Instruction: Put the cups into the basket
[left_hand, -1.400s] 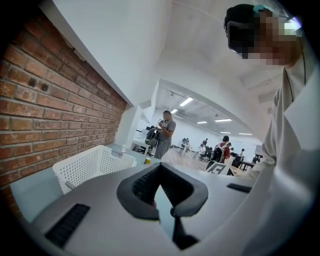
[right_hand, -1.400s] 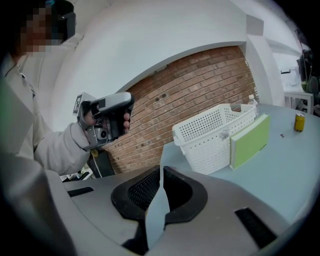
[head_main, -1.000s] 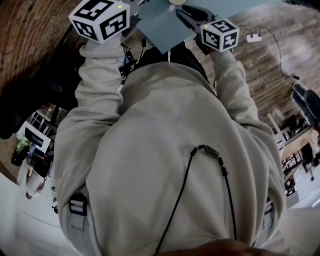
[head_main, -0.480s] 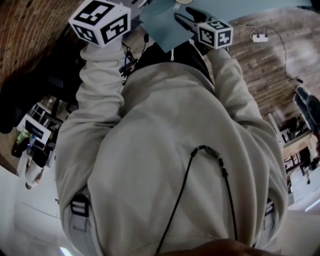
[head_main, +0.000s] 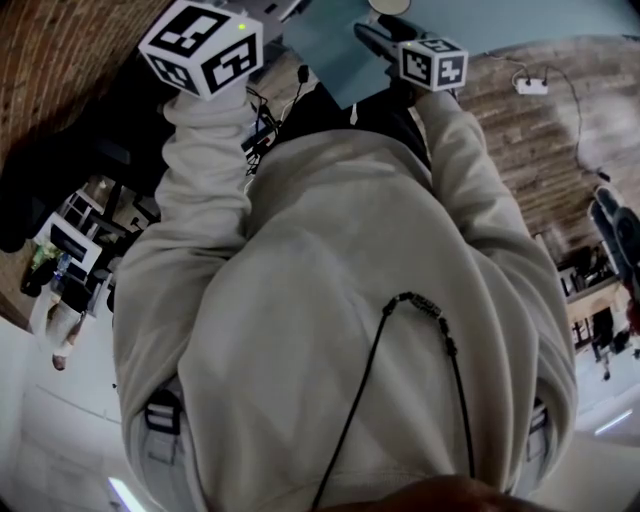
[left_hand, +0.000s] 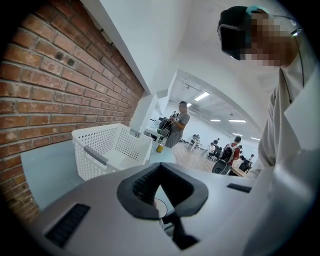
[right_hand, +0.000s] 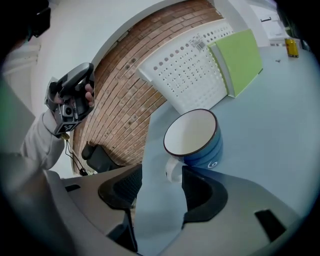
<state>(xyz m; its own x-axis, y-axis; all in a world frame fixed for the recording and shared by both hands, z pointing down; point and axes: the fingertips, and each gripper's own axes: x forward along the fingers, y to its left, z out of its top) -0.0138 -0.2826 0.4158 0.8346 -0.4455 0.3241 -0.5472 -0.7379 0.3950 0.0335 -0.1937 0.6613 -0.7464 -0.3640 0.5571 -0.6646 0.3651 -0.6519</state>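
right gripper: the right gripper (right_hand: 162, 172) is released, jaws wide apart, and they've just been opening. It isn't gripping anything. The mug's white handle (right_hand: 172, 172) pokes into the gap at the tips, right by one pad, but isn't squeezed.
cup: a glossy blue ceramic mug with a white inside (right_hand: 192, 137), standing upright on the pale blue-grey tabletop (right_hand: 280, 150). It's near the basket on the gripper's side, but not touching it.
left gripper: the left gripper (left_hand: 160, 170) looks clenched, tips together, with nothing I can name in it. The basket is ahead of it.
basket: a white perforated plastic basket (left_hand: 112, 150) standing by the red brick wall (left_hand: 50, 100). I see no cup in the part of the inside that's visible.
step, my guess: lining up the grab on the mug.
how I'd do it: push in further so the pads straddle the handle near its root, or take the mug's wall instead. Glaze is slick, so a tip-only pinch could let it swing. Close square, lift straight, and clear the basket's rim before lowering it in.
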